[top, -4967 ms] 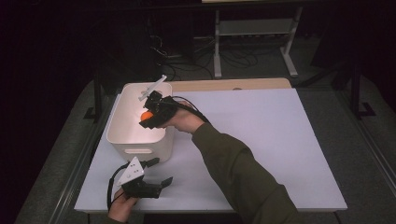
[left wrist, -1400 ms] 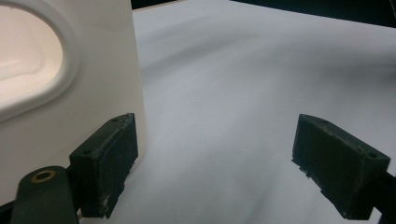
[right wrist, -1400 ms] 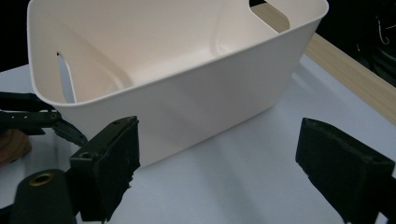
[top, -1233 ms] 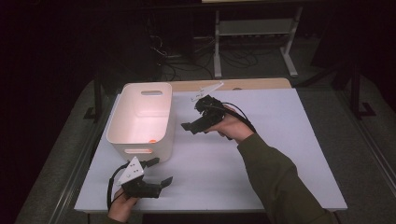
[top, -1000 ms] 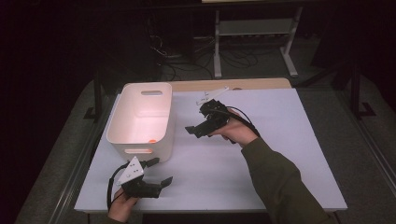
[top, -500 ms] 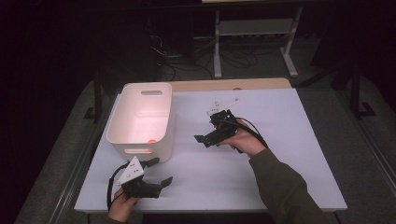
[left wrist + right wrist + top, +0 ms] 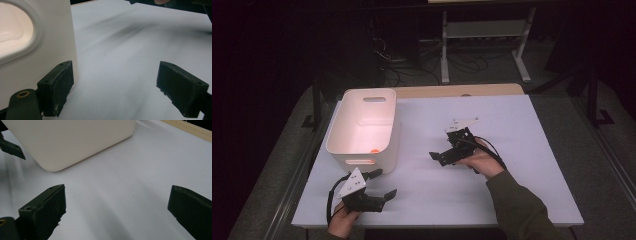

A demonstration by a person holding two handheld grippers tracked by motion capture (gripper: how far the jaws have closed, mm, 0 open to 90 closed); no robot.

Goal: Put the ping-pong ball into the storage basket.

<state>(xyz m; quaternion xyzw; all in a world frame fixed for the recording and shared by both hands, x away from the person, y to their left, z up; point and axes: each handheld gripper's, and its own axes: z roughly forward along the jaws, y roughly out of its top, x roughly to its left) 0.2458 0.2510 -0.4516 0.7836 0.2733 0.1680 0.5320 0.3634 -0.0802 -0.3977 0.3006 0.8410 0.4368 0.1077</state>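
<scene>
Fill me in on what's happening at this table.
A person is working at a white table with a handheld gripper in each hand. The right gripper is over the middle of the table, beside the white bin, fingers wide open with nothing between them. A small orange thing lies inside the bin near its front wall. The left gripper is at the table's near edge, just in front of the bin, also open and holding nothing.

dim lab: white worktable [image 7: 522, 130], metal rack [image 7: 484, 37], floor cables [image 7: 412, 55]
</scene>
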